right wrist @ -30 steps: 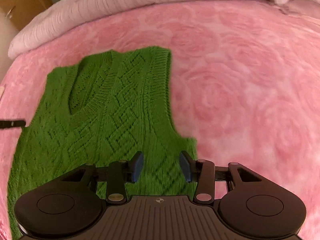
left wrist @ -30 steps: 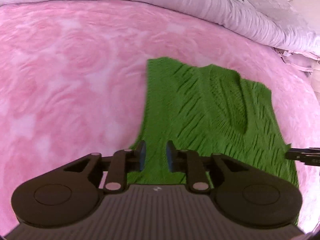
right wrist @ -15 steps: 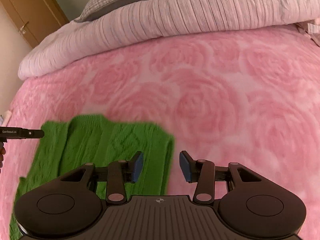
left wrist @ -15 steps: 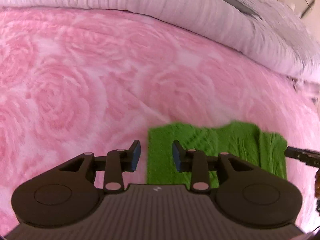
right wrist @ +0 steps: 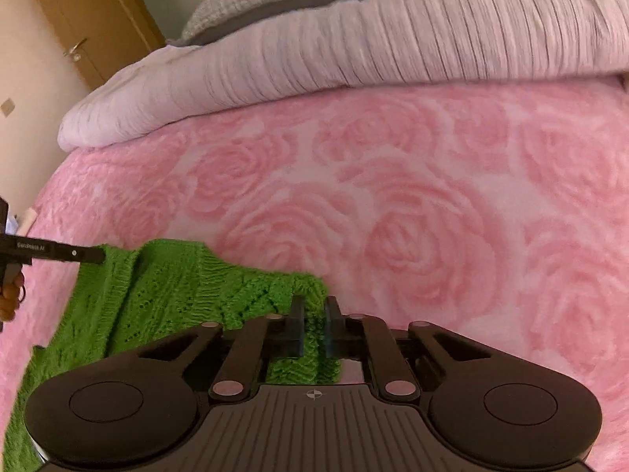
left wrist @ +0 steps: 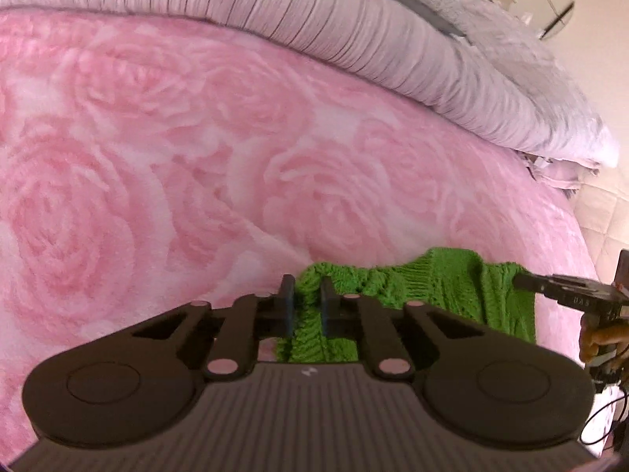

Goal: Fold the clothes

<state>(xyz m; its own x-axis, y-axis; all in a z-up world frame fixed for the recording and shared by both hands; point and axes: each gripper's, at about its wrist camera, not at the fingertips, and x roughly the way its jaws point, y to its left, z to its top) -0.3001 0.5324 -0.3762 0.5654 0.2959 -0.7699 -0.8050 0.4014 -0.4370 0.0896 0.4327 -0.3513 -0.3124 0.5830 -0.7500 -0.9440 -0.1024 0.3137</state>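
Left wrist view: the left gripper [left wrist: 306,302] is clenched on one top corner of a green knitted vest [left wrist: 428,291], its bright open-stitch fabric bunched and stretched sideways above the pink rose-patterned bed blanket [left wrist: 196,149]. The right gripper [left wrist: 526,280] grasps the vest's far corner.

Right wrist view: the right gripper [right wrist: 314,324] pinches the vest [right wrist: 165,291] at its near corner; the ribbed edge sags between both grippers, with the left gripper [right wrist: 100,255] at the far corner. A pale ribbed duvet [right wrist: 354,51] lies beyond the blanket.
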